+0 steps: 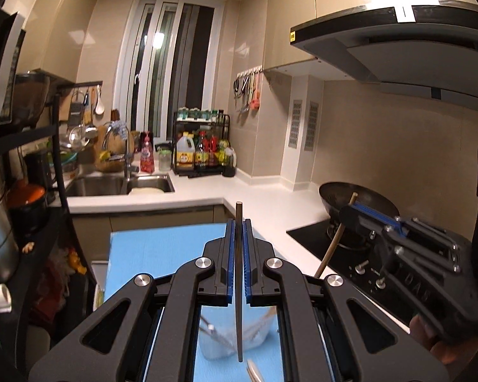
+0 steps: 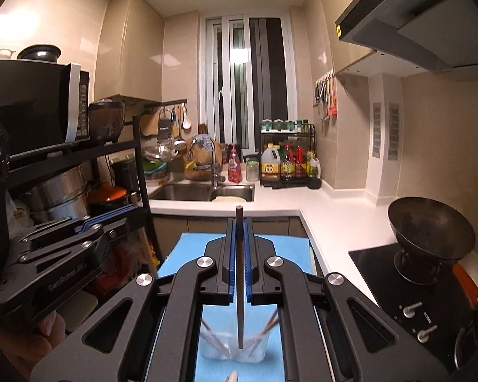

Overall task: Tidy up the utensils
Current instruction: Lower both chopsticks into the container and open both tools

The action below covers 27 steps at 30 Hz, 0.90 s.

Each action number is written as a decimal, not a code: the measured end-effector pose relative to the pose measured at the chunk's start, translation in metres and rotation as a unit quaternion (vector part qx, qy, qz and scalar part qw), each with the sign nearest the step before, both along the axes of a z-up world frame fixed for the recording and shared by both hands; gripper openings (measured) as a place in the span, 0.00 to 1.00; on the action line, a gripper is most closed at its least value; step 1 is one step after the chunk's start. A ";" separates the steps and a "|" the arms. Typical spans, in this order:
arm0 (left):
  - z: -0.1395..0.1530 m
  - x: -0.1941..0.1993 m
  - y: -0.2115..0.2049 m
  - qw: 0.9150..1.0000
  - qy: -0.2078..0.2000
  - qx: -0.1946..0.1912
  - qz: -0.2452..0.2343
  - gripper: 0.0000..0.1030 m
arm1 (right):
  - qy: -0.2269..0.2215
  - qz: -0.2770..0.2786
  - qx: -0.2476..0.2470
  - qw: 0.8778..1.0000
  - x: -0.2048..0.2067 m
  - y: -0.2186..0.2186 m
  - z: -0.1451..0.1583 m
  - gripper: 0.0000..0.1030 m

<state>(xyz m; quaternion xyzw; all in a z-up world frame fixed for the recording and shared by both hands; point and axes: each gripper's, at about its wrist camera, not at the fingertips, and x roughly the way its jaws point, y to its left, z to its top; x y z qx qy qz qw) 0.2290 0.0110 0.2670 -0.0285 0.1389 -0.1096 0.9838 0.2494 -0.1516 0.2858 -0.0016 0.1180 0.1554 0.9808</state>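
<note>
- The left gripper (image 1: 238, 222) is clamped tight on 1 dark chopstick (image 1: 239, 286), pinched between its blue pads (image 1: 228, 254).
- That chopstick stands nearly upright through the jaws: its blunt end pokes out just above the fingertips, and its thin end hangs down below the linkage.
- The right gripper (image 2: 239, 222) is likewise clenched on a second dark chopstick (image 2: 240, 286), held the same way, blunt end up and tapered tip down.
- In the left view, the right gripper (image 1: 350, 215) sits off to the side, and its chopstick (image 1: 334, 238) shows there as a slanted stick crossing the jaws.
- Directly beneath the right gripper stands a clear plastic cup (image 2: 232, 347) on a blue mat (image 2: 181, 254).
- Inside that cup, several other chopsticks (image 2: 213, 337) lean outward against its rim to both sides.
- The held chopstick's tip hangs over the cup's mouth; whether it touches anything inside, I cannot tell.
- Under the left gripper the same cup (image 1: 220, 343) shows blurred, again with utensils leaning in it.
- Beyond both grippers lies the white counter (image 2: 286, 203), and on the far side of it a steel sink (image 2: 204, 192).
- Off to the right of the right gripper, a dark wok (image 2: 430, 229) sits on the black hob (image 2: 382, 273).
</note>
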 end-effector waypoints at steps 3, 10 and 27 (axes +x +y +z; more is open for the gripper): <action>0.007 0.021 -0.003 1.000 -0.018 0.001 0.001 0.05 | -0.019 -0.006 -0.006 1.000 0.015 0.003 0.000 0.04; -0.035 0.079 -0.009 1.000 0.001 0.026 0.007 0.05 | 0.000 0.005 -0.019 1.000 0.059 0.006 -0.042 0.04; -0.080 0.086 -0.006 0.997 0.066 -0.002 -0.041 0.29 | 0.053 0.006 -0.009 0.999 0.062 -0.011 -0.073 0.32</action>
